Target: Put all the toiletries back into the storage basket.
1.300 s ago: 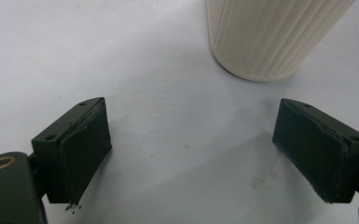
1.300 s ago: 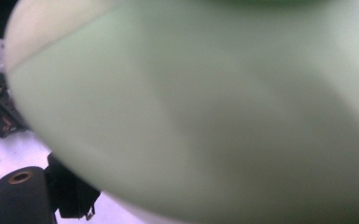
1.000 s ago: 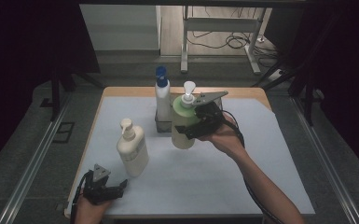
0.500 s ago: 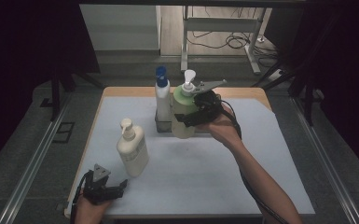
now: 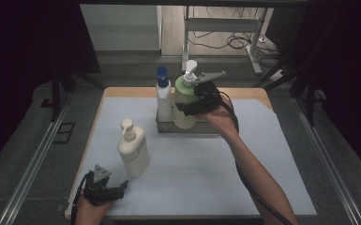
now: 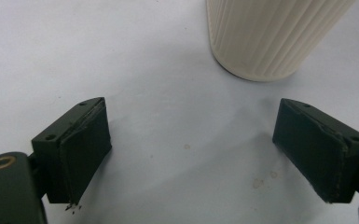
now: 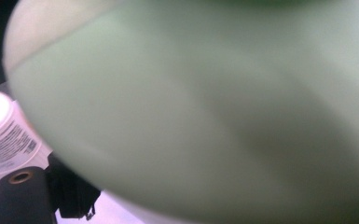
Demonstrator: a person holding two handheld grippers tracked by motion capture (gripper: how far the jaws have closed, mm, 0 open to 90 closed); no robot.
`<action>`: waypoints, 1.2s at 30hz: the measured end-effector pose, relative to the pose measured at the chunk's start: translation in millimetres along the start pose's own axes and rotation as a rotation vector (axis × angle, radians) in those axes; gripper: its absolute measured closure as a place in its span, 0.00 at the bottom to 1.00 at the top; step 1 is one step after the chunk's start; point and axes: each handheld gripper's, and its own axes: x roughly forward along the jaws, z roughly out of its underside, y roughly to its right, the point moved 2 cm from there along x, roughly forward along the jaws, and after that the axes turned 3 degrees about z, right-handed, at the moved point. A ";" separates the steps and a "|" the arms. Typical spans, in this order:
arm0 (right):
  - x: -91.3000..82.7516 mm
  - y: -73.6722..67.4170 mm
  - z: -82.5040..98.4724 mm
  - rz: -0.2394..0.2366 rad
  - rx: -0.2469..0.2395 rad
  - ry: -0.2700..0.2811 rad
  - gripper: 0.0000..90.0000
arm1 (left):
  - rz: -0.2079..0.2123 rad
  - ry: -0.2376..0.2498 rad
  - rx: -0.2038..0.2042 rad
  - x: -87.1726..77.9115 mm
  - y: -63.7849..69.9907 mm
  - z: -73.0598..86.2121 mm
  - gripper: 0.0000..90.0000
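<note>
Since the earlier frames the right gripper (image 5: 193, 104) has been carrying the green pump bottle (image 5: 184, 101) away from the person and toward the far edge of the table, and it is now bringing the bottle to the grey tray (image 5: 165, 127), just beside the blue-capped bottle (image 5: 163, 98) standing there. The jaws are clamping the bottle's body from its right side, wide apart because the bottle is wide; in the right gripper view the pale green wall (image 7: 214, 112) is pressing right up against the camera, with one black jaw peeking out beneath it. The bottle is standing upright, its long axis vertical and its white pump pointing up, and its base seems to be at or inside the tray's rim, though the high view is too small to say whether it is resting there or hanging just above. What the coming move turns on is this: the tray's free slot is lying directly under the bottle, so the path is straight down, with the blue-capped neighbour close on the left. The left gripper (image 5: 104, 189) is waiting at the near left corner with jaws standing wide and holding nothing, and the cream pump bottle (image 5: 132, 151) is standing just ahead of it, its ribbed base (image 6: 270, 37) showing beyond the jaws in the left gripper view.
</note>
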 end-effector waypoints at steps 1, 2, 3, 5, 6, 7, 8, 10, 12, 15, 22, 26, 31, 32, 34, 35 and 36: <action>1.5 1.1 -0.9 0.002 0.001 0.002 0.14 | 0.000 0.000 0.000 0.0 0.0 0.0 0.12; 3.0 1.9 -1.7 0.005 0.003 0.002 0.15 | 0.000 0.000 0.000 0.0 0.0 0.0 0.12; 4.6 2.8 -2.5 0.009 0.002 0.004 0.15 | 0.000 0.000 0.000 0.0 0.0 0.0 0.12; 7.9 5.3 -3.7 0.020 0.005 0.003 0.15 | 0.000 0.000 0.000 0.0 0.0 0.0 0.12; 9.6 6.4 -4.3 0.024 0.008 0.000 0.15 | 0.000 -0.001 0.001 -0.1 0.0 0.0 0.12; 11.2 7.7 -4.7 0.030 0.010 -0.002 0.15 | 0.000 -0.001 -0.002 -0.1 0.1 0.0 0.12; 12.9 9.2 -5.2 0.035 0.013 -0.004 0.15 | 0.001 -0.002 -0.002 -0.1 0.1 0.0 0.12; 16.6 13.0 -6.0 0.046 0.020 -0.001 0.15 | 0.001 -0.002 -0.003 -0.1 0.1 0.0 0.12; 19.6 15.8 -6.3 0.050 0.030 0.000 0.15 | 0.001 -0.002 -0.003 0.0 0.1 0.0 0.12; 26.3 19.4 -6.3 0.063 0.035 -0.004 0.15 | 0.002 -0.002 -0.003 -0.1 0.1 0.0 0.12; 41.2 26.0 -3.8 0.094 0.031 -0.007 0.15 | 0.001 -0.003 -0.003 0.0 0.1 -0.1 0.12; 49.7 28.1 0.6 0.099 0.030 -0.018 0.15 | 0.001 -0.003 -0.003 0.0 0.1 -0.1 0.12; 59.3 25.7 7.4 0.092 0.012 -0.035 0.15 | 0.001 -0.003 -0.003 0.0 0.1 -0.1 0.12; 60.9 24.9 8.4 0.089 0.011 -0.036 0.15 | 0.001 -0.003 -0.003 0.0 0.1 -0.1 0.12; 64.0 23.3 9.8 0.086 0.013 -0.040 0.15 | 0.001 -0.003 -0.003 0.0 0.1 -0.1 0.12; 65.2 22.6 10.5 0.084 0.010 -0.044 0.15 | 0.001 -0.003 -0.003 0.0 0.2 -0.1 0.12; 66.2 21.8 11.2 0.081 0.007 -0.047 0.15 | 0.001 -0.003 -0.003 0.0 0.1 -0.1 0.12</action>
